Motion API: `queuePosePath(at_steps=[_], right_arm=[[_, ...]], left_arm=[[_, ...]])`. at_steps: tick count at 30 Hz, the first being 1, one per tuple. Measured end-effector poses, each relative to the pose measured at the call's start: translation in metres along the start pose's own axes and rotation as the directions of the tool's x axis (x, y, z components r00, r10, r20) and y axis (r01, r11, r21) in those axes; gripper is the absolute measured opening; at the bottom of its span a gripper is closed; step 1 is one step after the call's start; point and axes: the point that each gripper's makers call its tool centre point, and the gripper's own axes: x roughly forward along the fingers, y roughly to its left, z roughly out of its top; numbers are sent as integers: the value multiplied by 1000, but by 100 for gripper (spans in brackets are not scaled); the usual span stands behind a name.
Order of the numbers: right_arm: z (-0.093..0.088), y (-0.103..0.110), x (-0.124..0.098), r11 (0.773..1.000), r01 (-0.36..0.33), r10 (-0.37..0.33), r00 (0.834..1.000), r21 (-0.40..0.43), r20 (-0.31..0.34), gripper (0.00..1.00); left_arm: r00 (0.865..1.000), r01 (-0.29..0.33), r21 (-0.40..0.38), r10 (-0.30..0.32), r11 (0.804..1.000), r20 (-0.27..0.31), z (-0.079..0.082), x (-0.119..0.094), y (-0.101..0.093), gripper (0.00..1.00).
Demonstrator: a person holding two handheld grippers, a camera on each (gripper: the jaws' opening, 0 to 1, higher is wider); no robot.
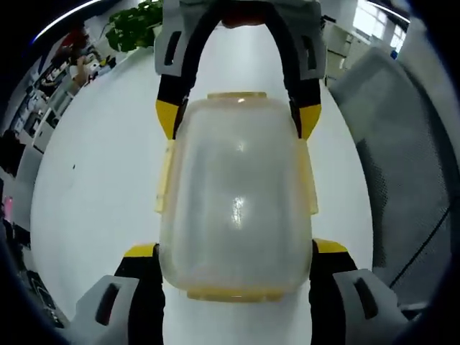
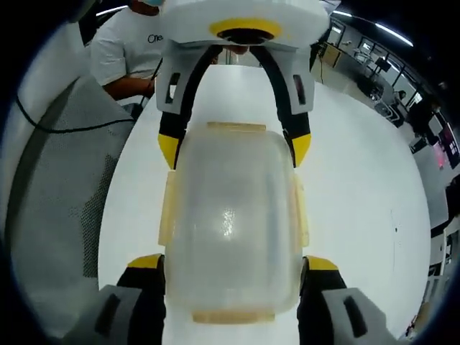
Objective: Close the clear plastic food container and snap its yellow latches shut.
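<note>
— Container [image 1: 236,198] position, please?

— It is the clear plastic food container, with the lid on it, standing on the white table [image 1: 100,187]. In the left gripper view it fills the middle, from about 12 o'clock down to 6 o'clock. In the right gripper view the same container [image 2: 230,223] is also in the middle.

— And the yellow latches?

— In the left gripper view one latch [image 1: 164,180] is at 9 o'clock on the long side and another latch [image 1: 311,180] is at 3 o'clock. They lie flat along the sides. The latches on the short ends show at 12 and 6 o'clock. If each one is really snapped, I cannot tell.

— The left gripper?

— The left gripper [image 1: 236,259] has its yellow-tipped jaws on both sides of the near end of the container, at 7 and 5 o'clock, touching or just beside the walls. It seems to grip the container, but firm pressure I cannot confirm.

— The right gripper?

— In its own view the right gripper [image 2: 231,269] stands the same way at its end of the container. In the left gripper view it [image 1: 237,118] comes in at 12 o'clock, jaws on both sides of the far end.

— Anything around?

— A grey mesh chair [image 1: 402,165] at 3 o'clock and a green plant [image 1: 133,25] at 11 o'clock in the left gripper view. A person in a white shirt [image 2: 126,47] at 11 o'clock in the right gripper view.
</note>
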Motion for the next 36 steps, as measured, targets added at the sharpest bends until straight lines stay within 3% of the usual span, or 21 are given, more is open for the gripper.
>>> queuePosePath(at_steps=[14,23,24,25,26,27,28,29,32,36], right_arm=[[-3,-56,1,1000,6,-6,1000,7,-1,75],[-2,-54,0,1000,18,-18,1000,4,0,76],[-2,-54,0,1000,27,-27,1000,2,-4,79],[-1,-57,0,998,58,-58,998,-10,0,89],[-1,-65,-1,991,136,-136,991,-2,-4,97],[-2,-60,2,995,99,-99,995,-14,-10,99],[2,-59,5,994,107,-108,994,38,21,99],[9,-54,0,994,99,-102,993,54,58,99],[10,-50,-4,989,112,-120,989,95,82,99],[14,-47,-9,974,144,-167,978,175,124,99]], left_arm=[[1000,1,4,-1,1000,-12,2,3,56,81],[1000,-4,2,4,1000,-5,2,3,55,81],[1000,-8,-5,8,1000,1,2,1,55,81],[1000,-15,-2,15,1000,7,2,0,54,81],[999,-35,36,34,999,17,3,-3,54,81],[998,-57,40,56,998,27,4,-4,55,88],[997,-68,29,67,997,37,4,-5,54,98],[996,-87,20,86,996,26,1,-7,55,99],[994,-106,4,106,994,36,-1,-12,54,99],[986,-133,-69,140,989,92,1,-20,53,99]])
